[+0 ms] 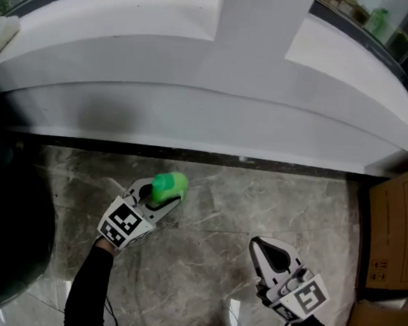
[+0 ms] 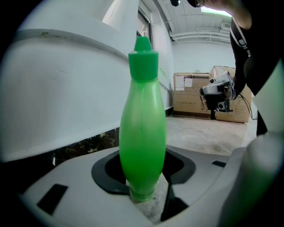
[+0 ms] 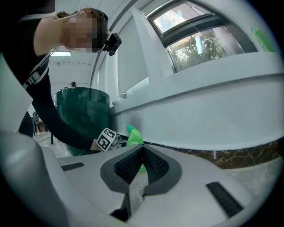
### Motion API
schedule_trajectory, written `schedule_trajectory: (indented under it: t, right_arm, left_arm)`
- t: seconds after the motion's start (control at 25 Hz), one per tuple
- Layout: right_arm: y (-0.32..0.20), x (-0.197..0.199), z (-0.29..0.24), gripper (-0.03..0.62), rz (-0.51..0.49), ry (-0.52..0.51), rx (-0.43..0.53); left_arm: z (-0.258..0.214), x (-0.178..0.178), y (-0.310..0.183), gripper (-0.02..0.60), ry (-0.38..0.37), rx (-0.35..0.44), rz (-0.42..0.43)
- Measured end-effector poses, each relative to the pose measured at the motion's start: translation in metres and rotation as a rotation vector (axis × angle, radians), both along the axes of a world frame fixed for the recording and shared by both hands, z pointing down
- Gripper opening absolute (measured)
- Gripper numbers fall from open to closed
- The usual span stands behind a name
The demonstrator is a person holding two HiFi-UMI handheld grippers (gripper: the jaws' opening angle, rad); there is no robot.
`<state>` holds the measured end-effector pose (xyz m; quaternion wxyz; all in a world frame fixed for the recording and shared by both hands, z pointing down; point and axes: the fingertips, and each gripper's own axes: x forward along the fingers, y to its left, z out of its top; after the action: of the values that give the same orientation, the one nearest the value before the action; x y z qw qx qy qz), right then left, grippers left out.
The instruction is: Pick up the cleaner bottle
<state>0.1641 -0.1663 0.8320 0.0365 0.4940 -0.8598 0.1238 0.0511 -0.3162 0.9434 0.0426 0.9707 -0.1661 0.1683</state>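
Note:
The green cleaner bottle (image 1: 168, 186) stands upright on the marble floor near the foot of a white curved wall. My left gripper (image 1: 161, 195) has its jaws around the bottle's lower body, and the dark pads press on both sides. In the left gripper view the bottle (image 2: 142, 133) fills the gap between the jaws, its pointed cap upward. My right gripper (image 1: 259, 245) hovers over the floor to the right, apart from the bottle, its jaws together and holding nothing. The right gripper view shows the bottle (image 3: 134, 135) far off beyond the closed pads.
The white curved wall (image 1: 207, 117) with a dark stone skirting runs along the back. Cardboard boxes (image 1: 395, 230) stand at the right. A dark green bin (image 3: 84, 115) is at the left. The person's dark sleeves reach in from below.

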Motion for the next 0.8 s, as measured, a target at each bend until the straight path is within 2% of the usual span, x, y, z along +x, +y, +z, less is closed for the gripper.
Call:
schedule_trajectory:
  t: [0.2, 0.4, 0.56, 0.8]
  right_arm:
    - [-0.002, -0.008, 0.0, 0.002, -0.004, -0.017, 0.001]
    - [-0.008, -0.018, 0.002, 0.002, -0.02, 0.009, 0.015]
    - [-0.01, -0.023, 0.004, 0.002, -0.016, 0.021, 0.014]
    - [-0.01, -0.037, 0.008, 0.002, -0.038, 0.026, 0.014]
  left_arm:
    - [-0.006, 0.007, 0.0, 0.196, 0.058, 0.055, -0.131]
    - [-0.005, 0.007, 0.008, 0.192, 0.069, 0.079, -0.23]
    - [-0.006, 0.007, 0.021, 0.19, 0.077, 0.08, -0.268]
    - [-0.007, -0.001, 0.046, 0.19, 0.072, 0.069, -0.281]
